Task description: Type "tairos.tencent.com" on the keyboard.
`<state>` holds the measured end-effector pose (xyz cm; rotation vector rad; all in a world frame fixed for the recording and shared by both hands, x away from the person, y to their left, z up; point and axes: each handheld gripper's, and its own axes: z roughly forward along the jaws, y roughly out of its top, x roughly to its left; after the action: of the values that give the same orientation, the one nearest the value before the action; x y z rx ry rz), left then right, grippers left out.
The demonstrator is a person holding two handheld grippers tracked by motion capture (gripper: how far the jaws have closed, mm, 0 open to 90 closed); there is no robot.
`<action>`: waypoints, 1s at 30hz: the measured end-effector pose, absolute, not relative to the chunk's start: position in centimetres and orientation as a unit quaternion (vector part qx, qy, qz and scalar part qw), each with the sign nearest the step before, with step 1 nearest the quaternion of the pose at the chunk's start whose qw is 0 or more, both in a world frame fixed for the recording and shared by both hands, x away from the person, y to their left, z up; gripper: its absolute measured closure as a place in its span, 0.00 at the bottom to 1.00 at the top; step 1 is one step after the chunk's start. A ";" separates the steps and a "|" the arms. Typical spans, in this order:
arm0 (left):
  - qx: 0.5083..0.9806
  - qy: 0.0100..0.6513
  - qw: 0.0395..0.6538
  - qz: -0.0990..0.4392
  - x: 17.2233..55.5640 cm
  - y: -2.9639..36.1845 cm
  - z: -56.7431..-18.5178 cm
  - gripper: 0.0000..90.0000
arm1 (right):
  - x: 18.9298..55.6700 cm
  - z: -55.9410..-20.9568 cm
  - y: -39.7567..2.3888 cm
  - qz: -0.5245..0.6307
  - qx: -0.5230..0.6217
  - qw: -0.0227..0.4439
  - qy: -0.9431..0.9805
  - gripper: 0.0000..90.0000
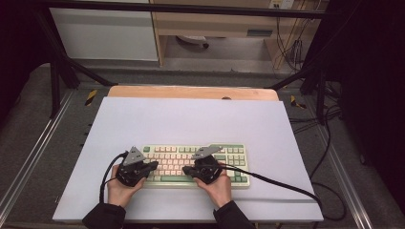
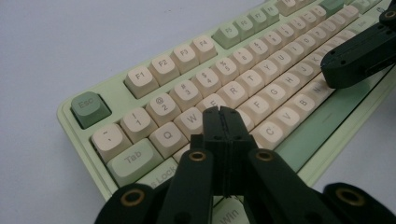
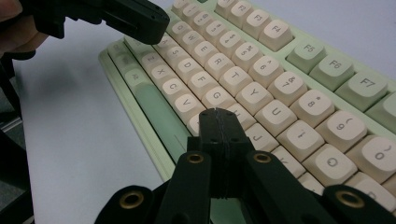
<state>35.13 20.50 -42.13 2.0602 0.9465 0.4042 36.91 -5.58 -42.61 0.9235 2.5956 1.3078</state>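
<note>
A pale green keyboard [image 1: 176,155] with cream keys lies near the front of the table. My left gripper [image 1: 155,164] hovers over its left half, jaws shut and empty, pointing right. In the left gripper view its closed tips [image 2: 223,112] sit just above the keys around W and E of the keyboard [image 2: 140,79]. My right gripper [image 1: 185,170] is over the middle of the keyboard, pointing left, also shut with nothing in it. Its tips [image 3: 216,113] hang over the keys below G and H of the keyboard [image 3: 299,60]. The two grippers face each other, a short gap apart.
The keyboard rests on a white sheet [image 1: 191,119] covering a wooden table [image 1: 191,92]. A black cable [image 1: 286,183] trails from the right gripper across the sheet to the right. The other gripper intrudes in each gripper view: right gripper [image 2: 359,58], left gripper [image 3: 135,18].
</note>
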 end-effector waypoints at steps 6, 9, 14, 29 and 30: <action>0.818 0.376 0.406 0.160 35.2 20.4 -42.2 1.00 | 37.0 -42.9 -5.5 0.422 0.302 0.047 0.853 1.00; 0.818 0.375 0.406 0.160 35.1 20.4 -42.2 1.00 | 37.0 -43.1 -5.5 0.421 0.302 0.047 0.854 1.00; 0.818 0.375 0.405 0.160 35.2 20.4 -42.3 1.00 | 37.0 -43.1 -5.5 0.422 0.301 0.047 0.854 1.00; 0.818 0.374 0.406 0.160 35.1 20.4 -42.2 1.00 | 36.9 -42.3 -5.9 0.424 0.297 0.055 0.854 1.00; 0.818 0.374 0.406 0.160 35.1 20.4 -42.2 1.00 | 36.8 -42.2 -6.0 0.423 0.298 0.056 0.854 1.00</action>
<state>35.12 20.38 -42.21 2.0642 0.9422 0.4040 36.85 -6.01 -42.16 0.9031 2.5913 1.2850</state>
